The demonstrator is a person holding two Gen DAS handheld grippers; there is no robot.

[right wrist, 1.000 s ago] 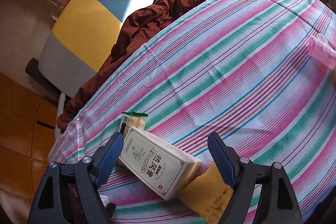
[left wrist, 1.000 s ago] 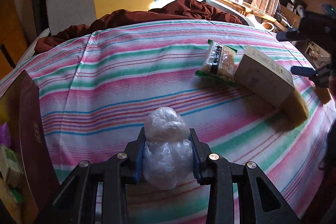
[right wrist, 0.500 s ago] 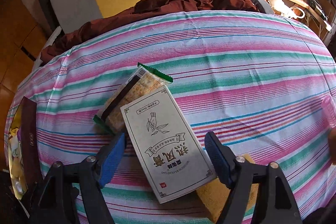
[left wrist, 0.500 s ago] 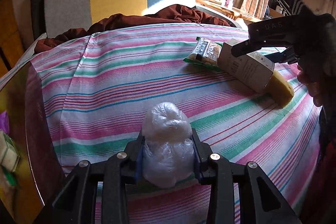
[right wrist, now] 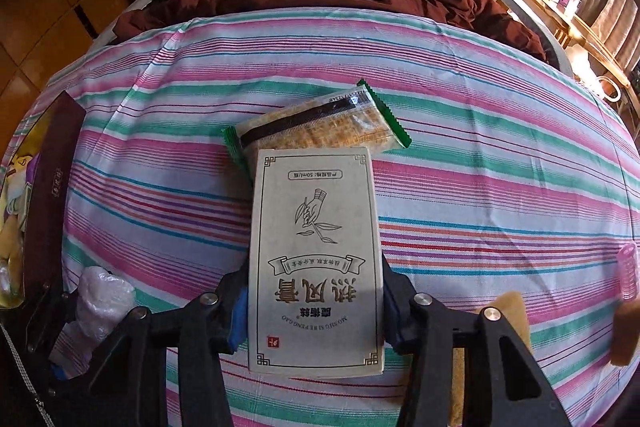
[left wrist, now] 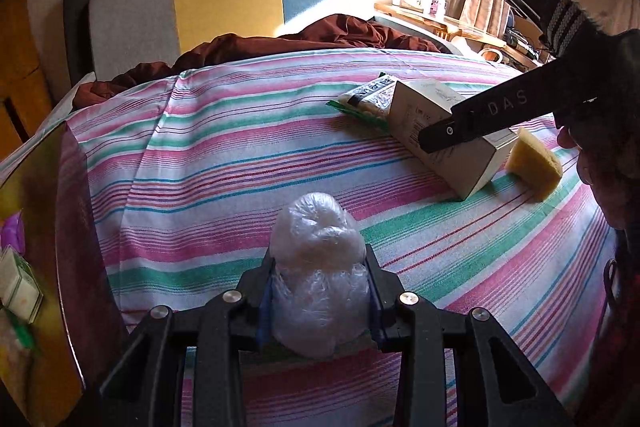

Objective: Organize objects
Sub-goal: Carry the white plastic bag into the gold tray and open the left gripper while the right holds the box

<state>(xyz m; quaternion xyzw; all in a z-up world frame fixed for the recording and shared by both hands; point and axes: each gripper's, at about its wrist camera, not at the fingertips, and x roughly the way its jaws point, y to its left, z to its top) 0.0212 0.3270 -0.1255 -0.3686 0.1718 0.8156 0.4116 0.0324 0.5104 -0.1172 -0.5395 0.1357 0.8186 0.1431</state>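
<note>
Right wrist view: the white printed box (right wrist: pixel 315 259) lies flat on the striped bedsheet (right wrist: pixel 500 163), its near half between the fingers of my right gripper (right wrist: pixel 314 311), whose jaws are closing with both pads at the box's long sides. Its far end touches a green-edged cracker packet (right wrist: pixel 316 127). A yellow sponge (right wrist: pixel 504 311) sits just beside my right finger, and a pink ribbed cylinder (right wrist: pixel 628 273) lies near the frame's right edge. My left gripper (left wrist: pixel 320 297) pinches a bundle of clear plastic wrap (left wrist: pixel 318 267) above the sheet. A dark open box (left wrist: pixel 76 227) holding small items stands at the sheet's left edge.
</note>
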